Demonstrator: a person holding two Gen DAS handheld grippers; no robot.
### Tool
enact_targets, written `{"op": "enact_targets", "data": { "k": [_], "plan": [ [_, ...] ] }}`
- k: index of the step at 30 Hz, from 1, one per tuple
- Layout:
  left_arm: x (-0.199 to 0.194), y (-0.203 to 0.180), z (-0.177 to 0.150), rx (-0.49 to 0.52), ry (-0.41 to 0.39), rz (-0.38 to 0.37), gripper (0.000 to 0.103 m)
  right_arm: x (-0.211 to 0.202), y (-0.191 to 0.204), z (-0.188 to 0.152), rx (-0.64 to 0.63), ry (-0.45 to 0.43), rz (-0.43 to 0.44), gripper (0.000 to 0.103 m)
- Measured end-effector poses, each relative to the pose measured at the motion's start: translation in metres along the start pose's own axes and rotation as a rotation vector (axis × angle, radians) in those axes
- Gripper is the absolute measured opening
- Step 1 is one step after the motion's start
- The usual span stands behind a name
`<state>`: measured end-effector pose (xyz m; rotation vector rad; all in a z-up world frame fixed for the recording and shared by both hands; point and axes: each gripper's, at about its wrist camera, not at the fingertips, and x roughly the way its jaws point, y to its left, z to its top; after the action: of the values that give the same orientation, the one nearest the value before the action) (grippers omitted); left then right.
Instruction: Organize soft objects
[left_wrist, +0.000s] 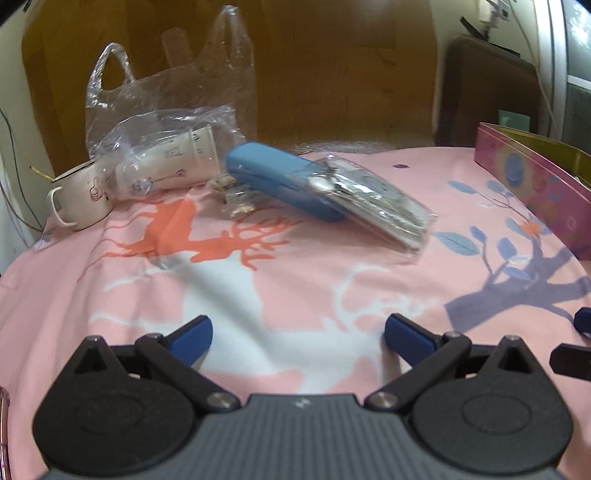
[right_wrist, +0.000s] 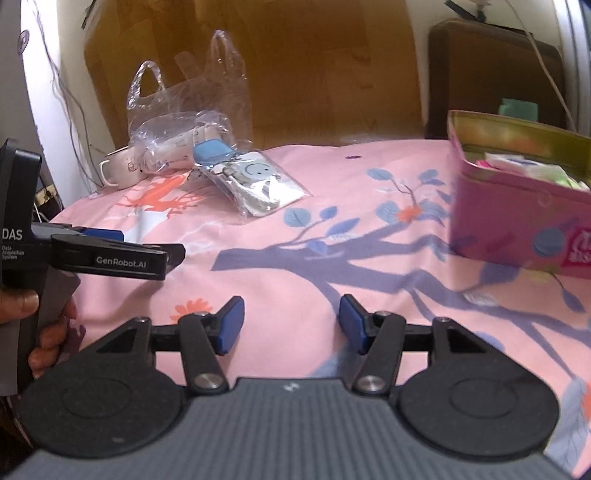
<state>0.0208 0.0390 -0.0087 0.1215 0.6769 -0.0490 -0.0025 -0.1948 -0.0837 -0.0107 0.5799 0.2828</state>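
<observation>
Both grippers hover empty over the bed's near edge: the left gripper (left_wrist: 297, 338) with jaws spread wide, the right gripper (right_wrist: 291, 321) with jaws moderately parted. The soft things are heaped toward the far left corner: a clear plastic bag (left_wrist: 162, 92), a wrapped paper cup (left_wrist: 173, 162) and a blue pouch in crinkled film (left_wrist: 325, 188). Slippage may be expected, since the film is slick and could be pinched without its contents (the enamel mug (left_wrist: 79, 197) beside the heap could also be knocked). The pink tin box (right_wrist: 517, 218) sits open at the right edge. The printed pink sheet (left_wrist: 295, 273) is yielding; a wooden headboard (right_wrist: 295, 55) stands behind.
</observation>
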Motion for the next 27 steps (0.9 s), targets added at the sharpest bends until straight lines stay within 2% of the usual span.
{"op": "enact_targets", "data": {
  "k": [11, 27],
  "plan": [
    [0.012, 0.022, 0.005, -0.092, 0.029, 0.007, 0.103, 0.018, 0.014, 0.009, -0.073, 0.015, 0.025, 0.061],
    [0.013, 0.024, 0.005, -0.100, 0.031, 0.005, 0.103, 0.025, 0.014, 0.011, -0.080, -0.014, 0.057, 0.063]
  ]
}}
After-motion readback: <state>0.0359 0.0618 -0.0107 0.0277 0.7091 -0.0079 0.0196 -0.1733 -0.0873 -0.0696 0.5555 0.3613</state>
